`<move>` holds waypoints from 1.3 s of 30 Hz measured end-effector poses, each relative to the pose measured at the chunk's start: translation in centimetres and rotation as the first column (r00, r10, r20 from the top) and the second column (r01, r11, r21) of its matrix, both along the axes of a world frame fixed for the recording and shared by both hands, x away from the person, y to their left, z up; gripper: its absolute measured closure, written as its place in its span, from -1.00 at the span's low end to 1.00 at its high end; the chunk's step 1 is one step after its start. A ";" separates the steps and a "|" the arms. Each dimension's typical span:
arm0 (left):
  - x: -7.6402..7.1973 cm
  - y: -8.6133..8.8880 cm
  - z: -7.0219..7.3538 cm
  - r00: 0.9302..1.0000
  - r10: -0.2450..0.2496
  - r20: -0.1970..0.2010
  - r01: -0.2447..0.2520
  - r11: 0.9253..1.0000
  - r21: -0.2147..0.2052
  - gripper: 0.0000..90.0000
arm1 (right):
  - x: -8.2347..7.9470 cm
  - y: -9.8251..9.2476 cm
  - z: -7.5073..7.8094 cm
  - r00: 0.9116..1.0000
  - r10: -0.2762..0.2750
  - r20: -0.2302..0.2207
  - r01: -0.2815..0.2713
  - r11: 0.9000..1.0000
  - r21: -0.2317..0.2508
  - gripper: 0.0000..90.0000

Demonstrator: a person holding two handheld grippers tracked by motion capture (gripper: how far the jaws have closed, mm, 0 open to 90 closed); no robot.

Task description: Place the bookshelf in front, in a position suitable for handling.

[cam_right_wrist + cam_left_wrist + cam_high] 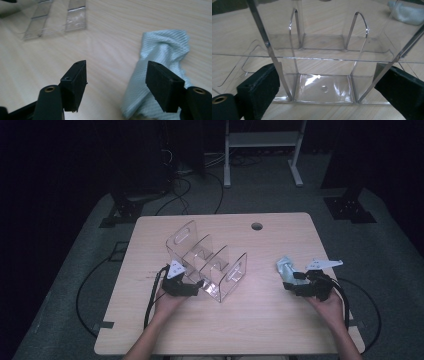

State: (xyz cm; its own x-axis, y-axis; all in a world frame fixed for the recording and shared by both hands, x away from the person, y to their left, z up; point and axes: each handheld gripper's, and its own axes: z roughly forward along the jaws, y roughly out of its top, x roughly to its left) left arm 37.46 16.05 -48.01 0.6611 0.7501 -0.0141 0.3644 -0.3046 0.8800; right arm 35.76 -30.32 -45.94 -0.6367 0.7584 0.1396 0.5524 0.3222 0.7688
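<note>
A clear acrylic organizer (207, 265) with upright dividers stands at the table's middle. My left gripper (197, 284) is at its near left end. In the left gripper view my left gripper (327, 82) has its jaws wide apart on either side of the organizer (324, 42), pads close to its slanted edges; no firm press shows. A crumpled pale blue cloth (286, 267) lies at the right. My right gripper (292, 281) is just in front of it. In the right gripper view my right gripper (116, 67) is open over bare wood, the cloth (162, 47) behind its right jaw.
The wooden table (250, 320) has a round cable hole (257, 226) near its far edge. Black cables trail from both grippers off the near corners. A white stand (262, 140) and dark equipment sit on the floor beyond the table.
</note>
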 end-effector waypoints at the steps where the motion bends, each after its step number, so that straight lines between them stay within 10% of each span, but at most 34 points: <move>1: 0.0 0.0 0.0 1.000 0.004 -0.003 -0.004 1.000 -0.005 -0.85 | 0.4 -0.1 -0.1 1.000 -0.013 0.001 0.013 1.000 0.006 -0.17; 10: 0.0 -0.1 0.0 1.000 0.004 0.000 -0.004 1.000 -0.002 -0.83 | 4.1 -0.5 -1.2 0.992 -0.127 -0.015 0.128 0.992 0.017 0.26; 15: -0.2 -0.3 0.1 1.000 -0.004 -0.004 0.004 1.000 0.002 -0.82 | 4.7 0.4 -2.8 0.991 -0.123 -0.049 0.120 0.991 -0.063 0.48; 39: -3.0 -0.8 0.5 0.998 -0.061 -0.008 0.061 0.998 0.035 -0.82 | -0.7 0.3 -2.9 0.988 -0.149 -0.049 0.145 0.986 -0.080 0.72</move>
